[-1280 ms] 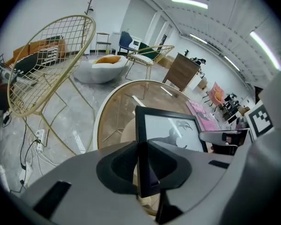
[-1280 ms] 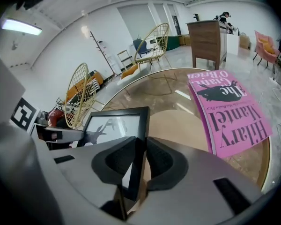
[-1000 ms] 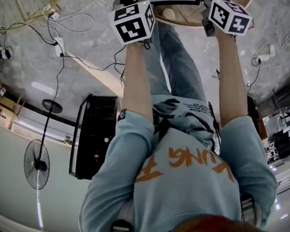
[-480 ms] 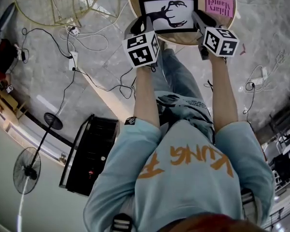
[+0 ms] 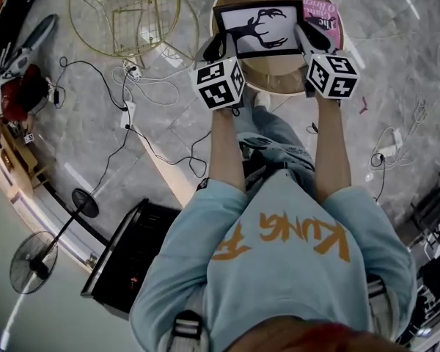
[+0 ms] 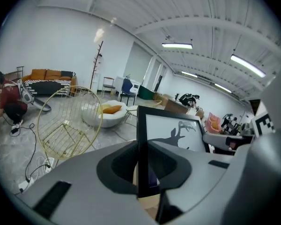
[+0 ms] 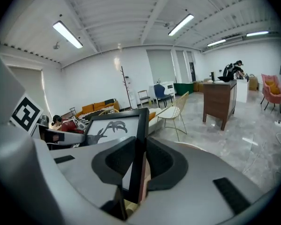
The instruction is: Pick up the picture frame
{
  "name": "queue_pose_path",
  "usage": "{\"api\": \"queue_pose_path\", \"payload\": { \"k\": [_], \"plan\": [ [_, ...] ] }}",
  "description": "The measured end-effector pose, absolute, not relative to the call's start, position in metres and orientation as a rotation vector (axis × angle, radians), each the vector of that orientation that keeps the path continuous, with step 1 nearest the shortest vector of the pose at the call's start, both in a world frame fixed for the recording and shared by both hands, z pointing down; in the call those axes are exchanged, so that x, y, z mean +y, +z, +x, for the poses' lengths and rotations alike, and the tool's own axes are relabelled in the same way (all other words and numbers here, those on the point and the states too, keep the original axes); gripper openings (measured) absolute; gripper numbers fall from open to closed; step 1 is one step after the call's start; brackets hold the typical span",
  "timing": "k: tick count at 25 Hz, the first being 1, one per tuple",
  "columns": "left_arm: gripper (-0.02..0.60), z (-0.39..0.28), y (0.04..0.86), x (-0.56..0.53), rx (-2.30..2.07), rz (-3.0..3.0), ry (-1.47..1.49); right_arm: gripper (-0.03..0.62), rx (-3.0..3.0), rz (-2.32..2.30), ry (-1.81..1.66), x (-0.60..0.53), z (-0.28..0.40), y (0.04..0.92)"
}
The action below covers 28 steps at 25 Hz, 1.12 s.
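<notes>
A black picture frame (image 5: 260,28) with a black antler print on white hangs in the air above a round wooden table (image 5: 279,75). My left gripper (image 5: 218,47) is shut on its left edge and my right gripper (image 5: 306,38) is shut on its right edge. In the left gripper view the frame's left edge (image 6: 143,153) stands upright between the jaws. The right gripper view has the right edge of the picture frame (image 7: 138,158) clamped the same way, with its print facing left.
A pink book (image 5: 324,15) lies on the table's right side under the frame. A gold wire chair (image 5: 128,13) stands to the left. Cables and a power strip (image 5: 129,111) trail across the marble floor. A black cabinet (image 5: 128,259) and a standing fan (image 5: 33,259) are at lower left.
Both grippers have risen together with the frame held between them. The frame has come up off the round table, and the table and the pink book now show beneath it.
</notes>
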<state>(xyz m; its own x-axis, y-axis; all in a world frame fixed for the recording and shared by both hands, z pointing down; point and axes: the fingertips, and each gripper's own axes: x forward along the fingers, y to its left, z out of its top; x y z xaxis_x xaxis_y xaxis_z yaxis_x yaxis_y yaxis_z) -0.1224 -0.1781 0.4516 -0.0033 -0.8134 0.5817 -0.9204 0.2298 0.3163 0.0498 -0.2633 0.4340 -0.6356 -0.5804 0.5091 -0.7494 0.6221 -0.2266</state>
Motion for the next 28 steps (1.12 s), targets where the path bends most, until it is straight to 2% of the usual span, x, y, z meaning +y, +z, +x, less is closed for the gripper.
{"api": "queue_pose_path", "payload": {
  "k": [15, 28],
  "plan": [
    [0.077, -0.129, 0.298, -0.231, -2.024, 1.917, 0.122, 0.071, -2.730, 1.166, 0.333, -0.305, 0.048, 0.287],
    [0.078, -0.101, 0.223, -0.260, -2.086, 2.099, 0.074, 0.072, -2.853, 1.236, 0.197, -0.329, 0.078, 0.216]
  ]
}}
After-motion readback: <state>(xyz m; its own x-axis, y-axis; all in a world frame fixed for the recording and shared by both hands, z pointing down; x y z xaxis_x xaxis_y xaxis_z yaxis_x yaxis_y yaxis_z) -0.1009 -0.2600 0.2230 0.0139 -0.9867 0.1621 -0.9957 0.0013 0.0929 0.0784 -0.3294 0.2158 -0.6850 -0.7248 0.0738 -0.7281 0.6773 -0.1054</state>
